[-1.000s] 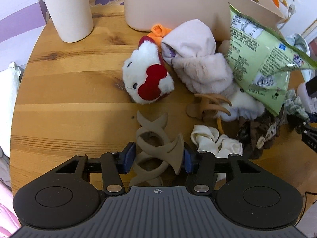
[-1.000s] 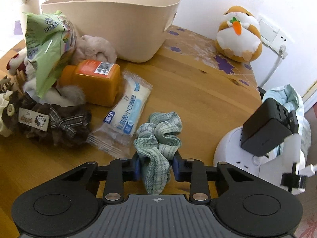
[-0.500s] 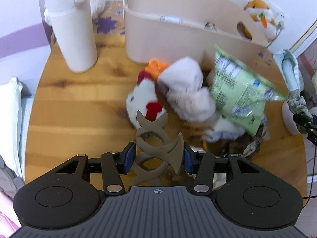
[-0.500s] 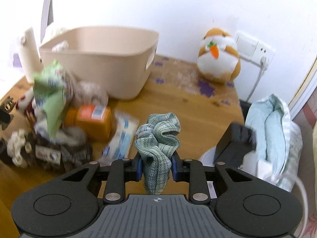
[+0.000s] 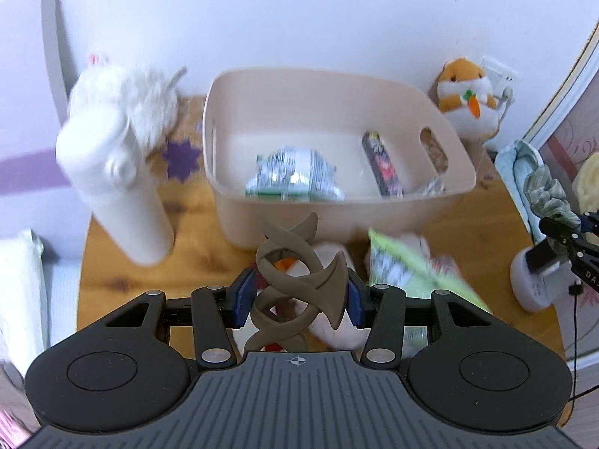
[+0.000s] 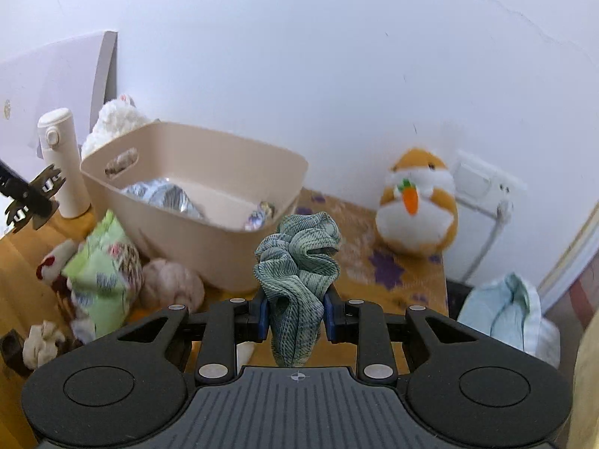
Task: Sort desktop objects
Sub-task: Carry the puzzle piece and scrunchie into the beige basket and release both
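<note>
The hair clip (image 5: 299, 280), a brown twisted one, sits pinched between the pads of the left claw (image 5: 297, 297), held up in the air in front of the beige bin (image 5: 455, 172); the green scrunchie (image 6: 297, 273) is squeezed in the right claw (image 6: 295, 316), likewise aloft and short of the bin's near wall. Both claws are thus clenched on a load, and the step in hand looks like the carry: two small things are off the bench (image 6: 408, 280) and heading for the bin, which already holds a foil packet (image 5: 292, 176) and a dark bar (image 5: 382, 162). The next move, as I judge it, calls for bringing each claw over the rim and only then letting go, the clip first or the scrunchie, so neither catches the wall or falls among the pile below. That pile, with a green snack bag (image 6: 101, 273), a pale plush (image 6: 172, 284) and a cream scrunchie (image 6: 41, 344), remains unsorted on the bench. A white flask (image 5: 112, 187) stands left of the bin and a hamster plush (image 6: 417, 205) right of it. Print on the packets is too blurred to read.
</note>
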Motion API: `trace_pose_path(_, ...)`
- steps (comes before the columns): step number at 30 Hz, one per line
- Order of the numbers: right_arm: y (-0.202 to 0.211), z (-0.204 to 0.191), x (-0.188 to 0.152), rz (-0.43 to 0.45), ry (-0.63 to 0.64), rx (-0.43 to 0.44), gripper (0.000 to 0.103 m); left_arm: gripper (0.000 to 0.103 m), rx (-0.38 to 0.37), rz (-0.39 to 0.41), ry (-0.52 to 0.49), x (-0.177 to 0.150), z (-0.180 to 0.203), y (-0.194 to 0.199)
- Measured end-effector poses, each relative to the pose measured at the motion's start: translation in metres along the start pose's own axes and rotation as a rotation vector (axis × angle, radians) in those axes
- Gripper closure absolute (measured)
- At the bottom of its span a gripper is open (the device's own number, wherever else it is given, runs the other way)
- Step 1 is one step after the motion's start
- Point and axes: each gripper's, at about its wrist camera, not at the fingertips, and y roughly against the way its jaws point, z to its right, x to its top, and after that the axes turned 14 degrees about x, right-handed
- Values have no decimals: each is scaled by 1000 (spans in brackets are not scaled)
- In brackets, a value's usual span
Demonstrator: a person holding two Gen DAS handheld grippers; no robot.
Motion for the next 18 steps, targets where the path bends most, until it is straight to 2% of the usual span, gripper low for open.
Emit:
trace_pose_path(8,-23,-2,38,37,44,11,77,53,10,48,-12,33,12,-5)
trace_pose_path(18,-72,-1,82,42,-41,134,76,53,58,39,0,76,25,-42)
